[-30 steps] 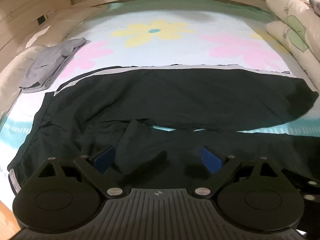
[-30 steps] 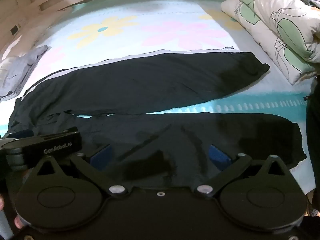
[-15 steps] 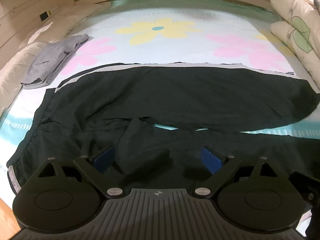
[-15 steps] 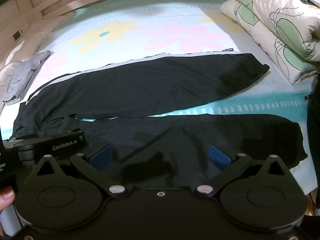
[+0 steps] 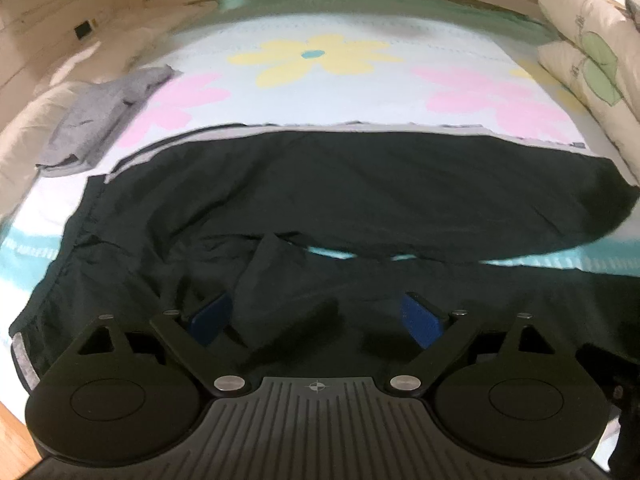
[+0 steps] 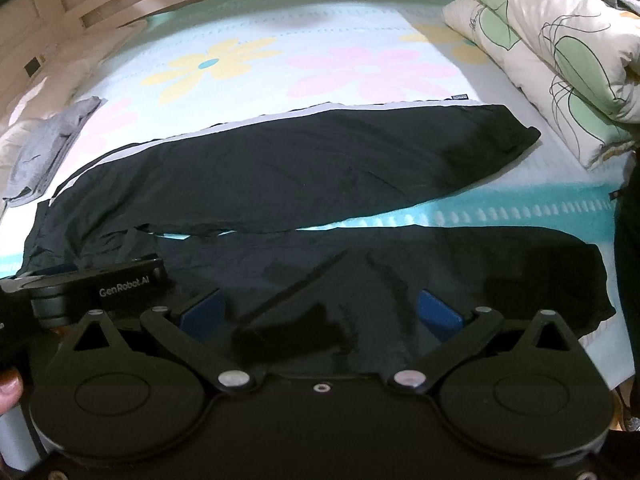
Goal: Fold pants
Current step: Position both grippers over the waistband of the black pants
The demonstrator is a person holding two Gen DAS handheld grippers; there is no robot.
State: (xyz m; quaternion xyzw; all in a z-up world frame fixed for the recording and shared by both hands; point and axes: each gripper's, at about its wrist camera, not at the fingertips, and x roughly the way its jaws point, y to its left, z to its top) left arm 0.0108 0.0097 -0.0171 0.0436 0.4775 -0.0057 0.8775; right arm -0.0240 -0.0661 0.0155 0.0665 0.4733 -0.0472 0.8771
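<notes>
Black pants (image 6: 304,168) spread flat on floral bedsheet (image 6: 280,60), L gripper (image 5: 316,314) & R gripper (image 6: 320,312) fingers apart over near leg

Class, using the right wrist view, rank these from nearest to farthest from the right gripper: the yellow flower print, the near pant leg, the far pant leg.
1. near pant leg, right below the right gripper
2. far pant leg, mid-bed
3. yellow flower print, far left on the sheet

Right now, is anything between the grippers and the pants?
Nothing visible: the left gripper and right gripper, both open, hang directly over the pants. The grey garment lies off to the side.
</notes>
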